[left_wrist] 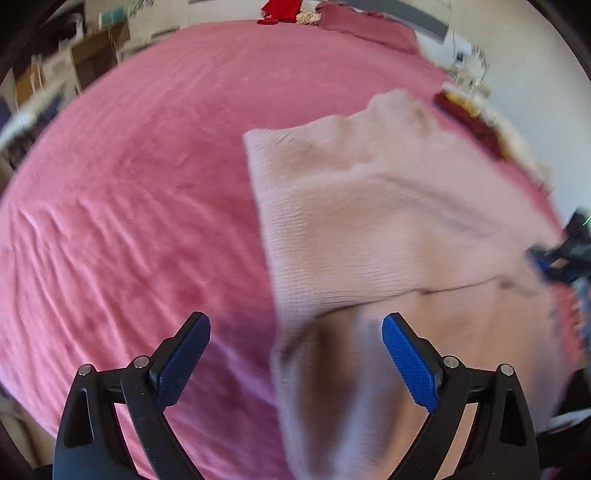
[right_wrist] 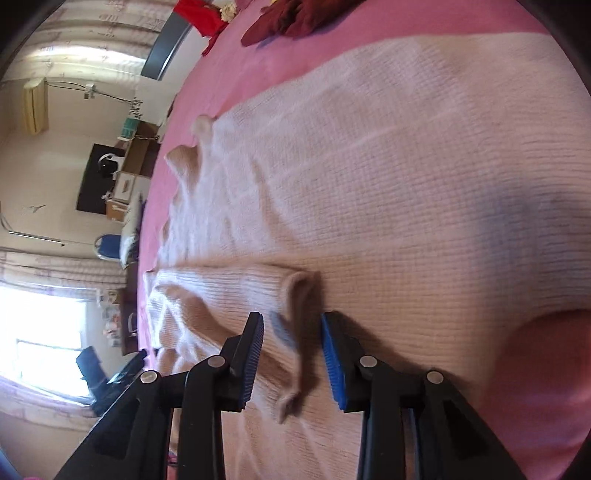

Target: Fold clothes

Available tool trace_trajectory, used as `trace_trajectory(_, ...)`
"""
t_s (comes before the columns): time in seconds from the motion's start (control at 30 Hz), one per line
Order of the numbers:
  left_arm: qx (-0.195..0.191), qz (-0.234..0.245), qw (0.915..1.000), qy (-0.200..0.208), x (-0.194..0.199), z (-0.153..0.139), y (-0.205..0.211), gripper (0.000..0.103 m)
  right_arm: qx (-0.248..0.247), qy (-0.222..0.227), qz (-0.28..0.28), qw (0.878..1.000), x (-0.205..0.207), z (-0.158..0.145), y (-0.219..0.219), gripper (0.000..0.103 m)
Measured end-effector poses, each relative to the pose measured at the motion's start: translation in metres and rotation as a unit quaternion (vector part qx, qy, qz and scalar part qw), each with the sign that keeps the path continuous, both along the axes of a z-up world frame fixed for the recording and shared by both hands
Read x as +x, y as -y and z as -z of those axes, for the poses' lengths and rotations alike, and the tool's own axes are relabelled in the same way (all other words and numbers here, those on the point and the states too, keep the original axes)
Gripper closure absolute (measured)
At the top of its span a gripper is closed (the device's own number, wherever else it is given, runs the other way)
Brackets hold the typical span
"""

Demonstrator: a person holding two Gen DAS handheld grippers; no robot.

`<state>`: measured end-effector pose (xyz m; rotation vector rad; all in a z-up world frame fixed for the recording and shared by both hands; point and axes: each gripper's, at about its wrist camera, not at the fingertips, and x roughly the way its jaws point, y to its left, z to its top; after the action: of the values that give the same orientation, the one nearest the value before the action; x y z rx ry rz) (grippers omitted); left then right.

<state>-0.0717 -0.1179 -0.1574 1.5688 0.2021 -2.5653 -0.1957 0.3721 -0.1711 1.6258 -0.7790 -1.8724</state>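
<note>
A pale pink knitted sweater (left_wrist: 388, 221) lies spread on a bed covered with a deeper pink bedspread (left_wrist: 129, 184). In the left wrist view it takes up the right half of the bed, one straight ribbed edge running down the middle of the picture, and part of it is folded over itself near the bottom.

The left gripper (left_wrist: 295, 354) hangs above that lower edge with its blue-padded fingers (left_wrist: 410, 365) wide apart and nothing between them. The view is blurred.

The right gripper (right_wrist: 291, 354) is low over the sweater (right_wrist: 406, 184). Its fingers (right_wrist: 334, 365) stand apart on either side of a sleeve cuff (right_wrist: 299, 295) that lies on the body of the sweater; the cuff sits in the gap, unclamped.

Dark red clothes (right_wrist: 295, 18) lie heaped near the far edge of the bed, well apart from the sweater. The right gripper also shows at the right edge of the left wrist view.
</note>
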Motion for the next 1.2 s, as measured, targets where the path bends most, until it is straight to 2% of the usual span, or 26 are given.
trace_trajectory(0.1,-0.082,0.030,0.9961,0.006,-0.007,0.006,-0.019,0.007,0.013,-0.017,-0.013,1.000,0.001,-0.002,0.008,0.070)
trace_trajectory(0.17,-0.157,0.043,0.9866,0.005,-0.011,0.007,-0.032,0.007,0.033,-0.035,-0.028,0.998,0.000,-0.004,0.013,0.074)
trace_trajectory(0.23,-0.198,0.045,0.9791,-0.002,-0.012,0.007,-0.037,0.007,0.039,-0.042,-0.029,0.998,-0.001,-0.006,0.014,0.083)
trace_trajectory(0.27,-0.207,0.038,0.9777,-0.005,-0.013,0.006,-0.036,0.007,0.041,-0.044,-0.028,0.998,-0.003,-0.006,0.014,0.085)
trace_trajectory(0.33,-0.204,0.019,0.9788,-0.006,-0.015,0.007,-0.030,0.007,0.046,-0.050,-0.029,0.997,-0.004,-0.007,0.014,0.090)
trace_trajectory(0.43,-0.178,-0.025,0.9836,-0.007,-0.014,0.007,-0.013,0.007,0.050,-0.058,-0.030,0.997,-0.004,-0.011,0.014,0.090)
trace_trajectory(0.7,-0.151,-0.106,0.9827,-0.014,0.004,0.005,0.021,0.007,0.046,-0.081,-0.049,0.994,-0.001,-0.018,0.024,0.090)
trace_trajectory(0.77,-0.139,-0.107,0.9845,-0.007,0.006,0.010,0.024,0.007,0.054,-0.082,-0.059,0.993,-0.003,-0.018,0.031,0.090)
trace_trajectory(0.87,-0.127,-0.097,0.9871,0.007,0.010,0.019,0.024,0.007,0.050,-0.078,-0.050,0.994,-0.006,-0.017,0.031,0.085)
trace_trajectory(0.9,-0.130,-0.095,0.9870,0.010,0.011,0.021,0.023,0.007,0.045,-0.073,-0.046,0.995,-0.007,-0.017,0.029,0.078)
trace_trajectory(0.93,-0.131,-0.093,0.9869,0.012,0.013,0.023,0.023,0.007,0.042,-0.068,-0.044,0.996,-0.008,-0.015,0.028,0.076)
trace_trajectory(1.03,-0.132,-0.095,0.9866,0.012,0.015,0.028,0.022,0.007,0.058,-0.061,-0.051,0.995,-0.007,-0.012,0.033,0.076)
trace_trajectory(1.13,-0.133,-0.097,0.9862,0.010,0.016,0.030,0.021,0.007,0.054,-0.061,-0.067,0.994,-0.004,-0.010,0.042,0.076)
trace_trajectory(1.17,-0.134,-0.098,0.9861,0.009,0.017,0.031,0.021,0.007,0.046,-0.065,-0.077,0.994,-0.004,-0.010,0.046,0.078)
trace_trajectory(1.2,-0.134,-0.099,0.9860,0.008,0.017,0.031,0.020,0.007,0.043,-0.074,-0.088,0.992,-0.002,-0.012,0.050,0.086)
